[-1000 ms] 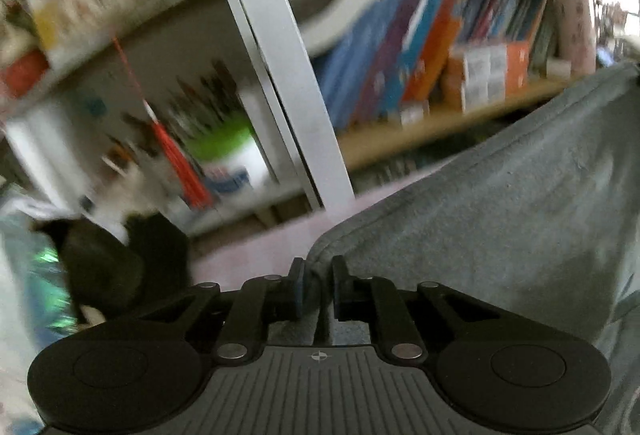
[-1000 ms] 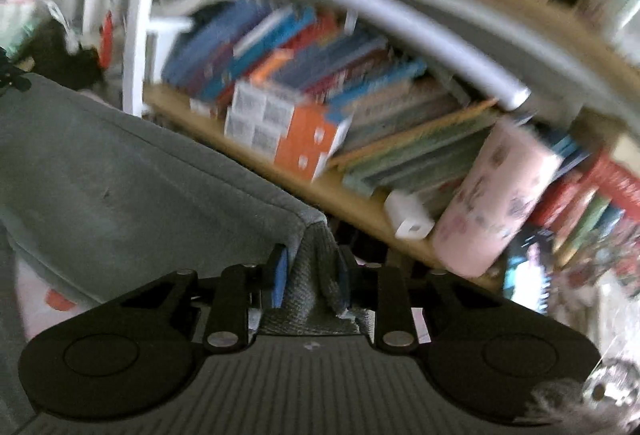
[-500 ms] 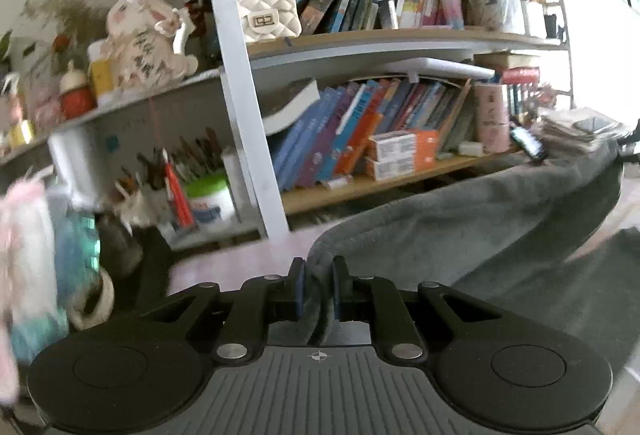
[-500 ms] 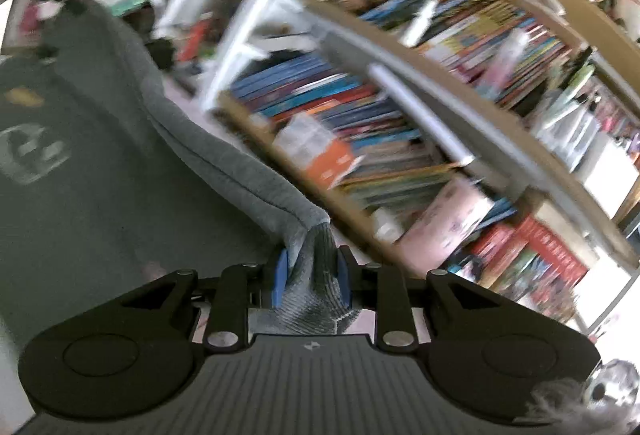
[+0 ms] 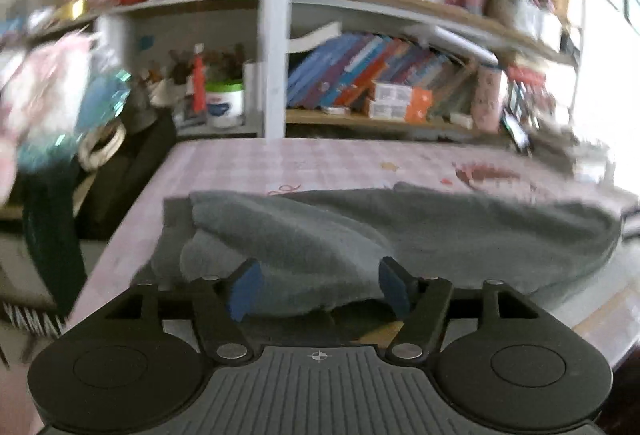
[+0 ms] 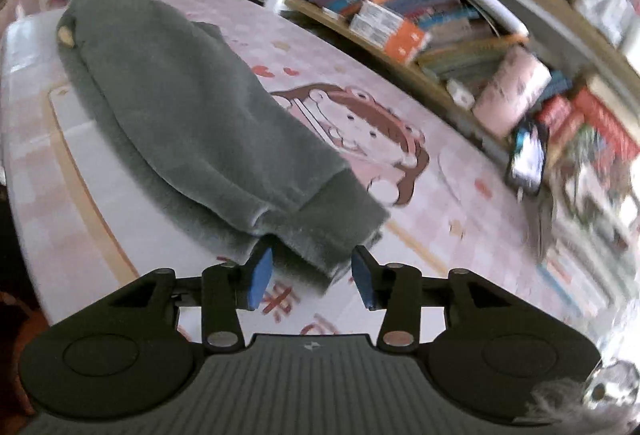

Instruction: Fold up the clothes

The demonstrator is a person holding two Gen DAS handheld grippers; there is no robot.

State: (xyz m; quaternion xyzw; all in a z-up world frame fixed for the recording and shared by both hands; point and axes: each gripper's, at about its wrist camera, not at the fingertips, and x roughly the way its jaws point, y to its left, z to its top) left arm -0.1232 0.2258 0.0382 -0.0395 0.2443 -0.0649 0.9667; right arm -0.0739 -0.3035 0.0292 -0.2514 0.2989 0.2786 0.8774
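Bookshelves crammed with leaning books fill the back wall, and in front of them lies a table under a pink checked cloth with a cartoon girl printed on it. In the right wrist view a pink patterned cup stands on the low shelf at about 2 o'clock, a phone propped just below it. In the left wrist view a white upright post rises at 12 o'clock, and dark clutter crowds the table's edge at 9 o'clock.

Bare cloth shows beyond the garment toward the shelves and along its near side; the table's curved rim runs close by at 8 o'clock in the right view.

The grey sweater lies flat on the cloth, bunched into one long band. From the right it runs from the ribbed hem at 6 o'clock away toward 11 o'clock; from the left it stretches across from 9 to 3 o'clock.

Left gripper: fingers spread wide, fabric lying between them, nothing pinched. Right gripper: also spread, blue pads either side of the hem's edge, not gripping it.
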